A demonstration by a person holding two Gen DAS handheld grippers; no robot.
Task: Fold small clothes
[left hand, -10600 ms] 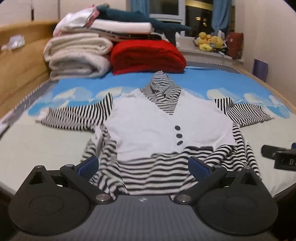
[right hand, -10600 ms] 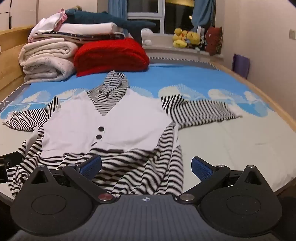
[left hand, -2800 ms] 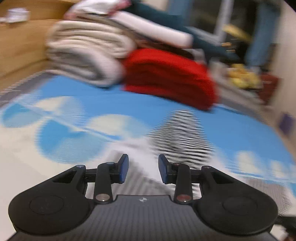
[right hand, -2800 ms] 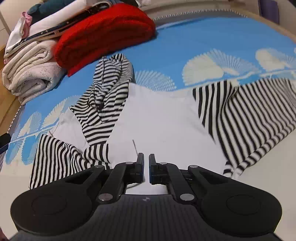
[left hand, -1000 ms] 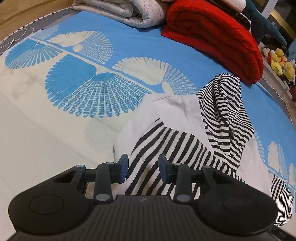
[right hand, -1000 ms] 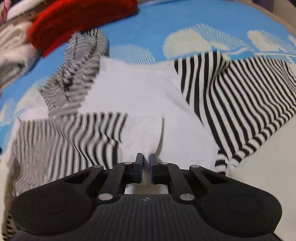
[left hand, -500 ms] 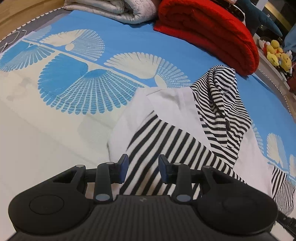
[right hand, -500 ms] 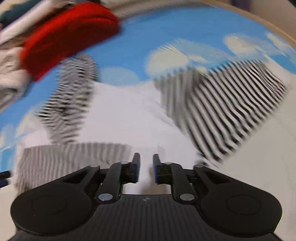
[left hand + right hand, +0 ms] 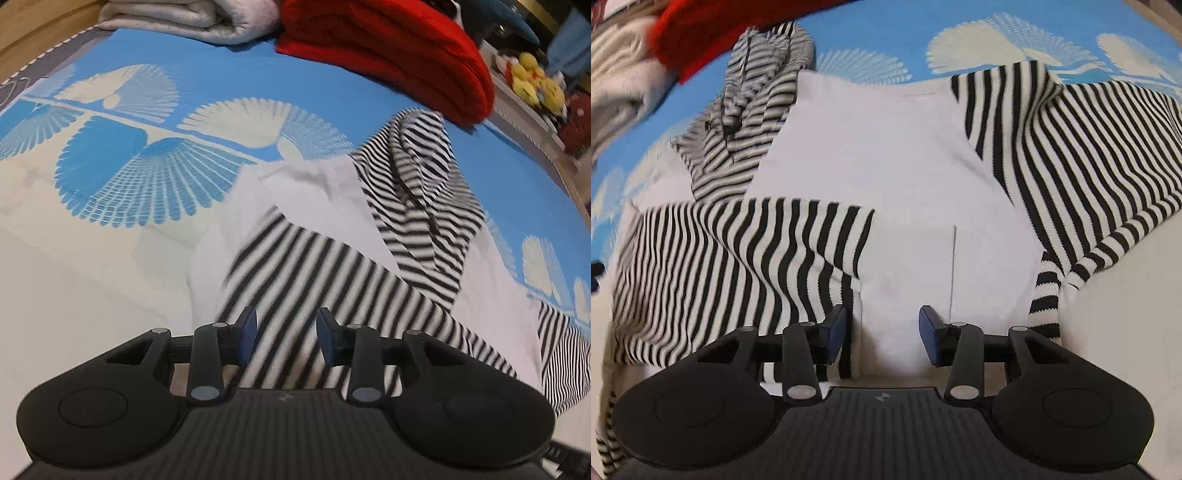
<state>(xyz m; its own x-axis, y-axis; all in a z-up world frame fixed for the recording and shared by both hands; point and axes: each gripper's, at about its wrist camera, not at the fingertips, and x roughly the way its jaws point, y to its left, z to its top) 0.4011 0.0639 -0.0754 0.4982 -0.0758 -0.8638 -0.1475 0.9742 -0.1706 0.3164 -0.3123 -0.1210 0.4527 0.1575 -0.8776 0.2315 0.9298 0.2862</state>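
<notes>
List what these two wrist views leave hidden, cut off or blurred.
- Black-and-white striped hooded top, near hem: both views, hidden behind the gripper bodies.
- Right striped sleeve, far end: right wrist view, cut by the frame edge.
- Red folded blanket and cream folded blankets: right wrist view, motion-blurred, cropped.
- Yellow plush toys: left wrist view, too small.

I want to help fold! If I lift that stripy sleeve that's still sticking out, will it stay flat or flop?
The stripy sleeve would probably flop: it already lies in soft wrinkles. It looks like thin knit, so likely light, and may slide off the bed.
</notes>
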